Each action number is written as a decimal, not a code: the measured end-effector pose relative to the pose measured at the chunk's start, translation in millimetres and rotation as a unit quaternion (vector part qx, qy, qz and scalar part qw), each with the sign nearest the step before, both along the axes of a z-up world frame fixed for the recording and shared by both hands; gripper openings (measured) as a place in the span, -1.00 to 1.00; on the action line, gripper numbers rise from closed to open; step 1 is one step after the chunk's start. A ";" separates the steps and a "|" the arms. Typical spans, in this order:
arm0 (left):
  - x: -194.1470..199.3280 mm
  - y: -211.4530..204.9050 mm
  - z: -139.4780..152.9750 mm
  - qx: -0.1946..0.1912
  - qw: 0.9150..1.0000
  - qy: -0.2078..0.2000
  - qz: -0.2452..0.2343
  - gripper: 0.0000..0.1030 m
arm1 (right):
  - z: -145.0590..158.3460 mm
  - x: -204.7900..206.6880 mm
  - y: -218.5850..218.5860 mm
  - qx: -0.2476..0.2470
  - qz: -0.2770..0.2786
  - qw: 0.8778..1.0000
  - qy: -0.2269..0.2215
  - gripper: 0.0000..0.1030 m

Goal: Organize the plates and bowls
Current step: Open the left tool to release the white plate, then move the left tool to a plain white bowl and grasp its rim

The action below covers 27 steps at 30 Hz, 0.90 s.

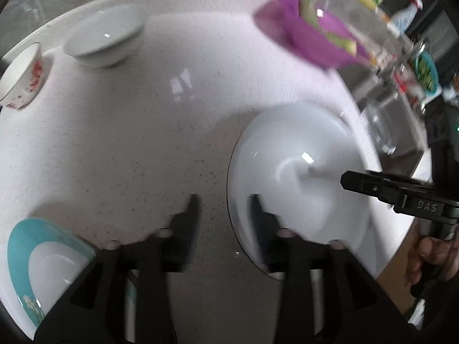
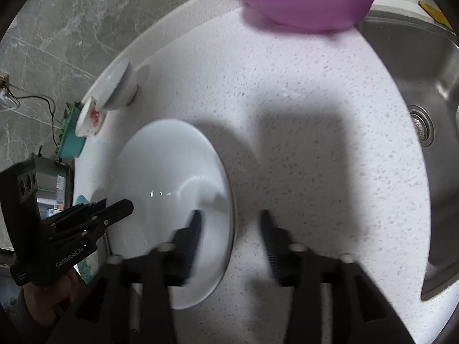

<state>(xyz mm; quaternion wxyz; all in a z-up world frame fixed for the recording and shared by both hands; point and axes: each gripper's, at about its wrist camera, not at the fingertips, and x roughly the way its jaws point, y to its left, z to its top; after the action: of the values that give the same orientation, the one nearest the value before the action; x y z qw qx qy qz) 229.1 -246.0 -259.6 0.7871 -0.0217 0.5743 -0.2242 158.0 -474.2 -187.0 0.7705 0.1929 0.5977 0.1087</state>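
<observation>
A large white plate [image 1: 304,166] [image 2: 169,177] lies flat on the speckled white counter [image 1: 143,143]. My left gripper [image 1: 225,203] is open and straddles the plate's left rim, one finger over the counter and one over the plate, with neither pad pressing. My right gripper [image 2: 231,219] is open in the same way across the plate's right rim. Each gripper shows in the other's view, the right gripper [image 1: 344,182] and the left gripper [image 2: 126,205], at opposite sides of the plate. A teal-rimmed plate [image 1: 20,246] lies at the lower left.
A white bowl [image 1: 106,37] [image 2: 120,83] and a small floral bowl [image 1: 23,77] [image 2: 91,117] stand at the counter's far side. A purple bowl [image 1: 309,34] [image 2: 304,0] holds green pieces. A steel sink [image 2: 424,109] borders the counter on the right. A hand [image 1: 430,258] holds the right gripper.
</observation>
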 end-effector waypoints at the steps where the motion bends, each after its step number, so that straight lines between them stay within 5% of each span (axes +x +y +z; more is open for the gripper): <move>1: -0.6 6.9 9.2 -0.009 1.000 -0.009 0.008 0.63 | 8.0 1.2 -5.9 0.000 -0.002 1.000 -0.007 0.21; 2: -0.1 14.7 19.2 -0.018 1.000 -0.020 0.017 0.94 | 17.2 3.7 -13.0 0.002 -0.007 1.000 -0.015 0.33; 3: 2.6 26.4 31.9 -0.030 0.999 -0.031 0.027 1.00 | 26.3 7.1 -19.0 0.005 -0.012 1.000 -0.024 0.41; 5: 11.9 44.8 46.6 -0.045 0.997 -0.034 0.044 1.00 | 50.4 15.8 -28.2 0.013 -0.022 0.998 -0.052 0.70; 9: 49.8 89.2 78.6 -0.068 0.993 -0.060 0.082 0.99 | 104.4 46.8 -25.6 0.076 -0.030 0.989 -0.124 0.98; 14: 114.6 121.0 85.9 -0.065 0.990 -0.067 0.103 0.99 | 140.9 100.9 34.7 0.085 0.041 0.981 -0.170 1.00; 22: 193.3 135.6 38.5 -0.030 0.993 -0.021 0.114 0.99 | 97.2 198.2 110.4 0.016 0.077 0.994 -0.078 0.94; 27: 211.5 130.5 9.5 -0.042 0.992 0.006 0.123 0.97 | 47.4 237.7 127.3 0.007 0.097 0.995 -0.019 0.66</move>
<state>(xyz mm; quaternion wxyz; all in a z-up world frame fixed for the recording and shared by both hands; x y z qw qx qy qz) 440.6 -115.5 -250.0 0.8038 -0.1262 0.5617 -0.1498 395.7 -347.0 -139.6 0.7663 0.1376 0.5979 0.1909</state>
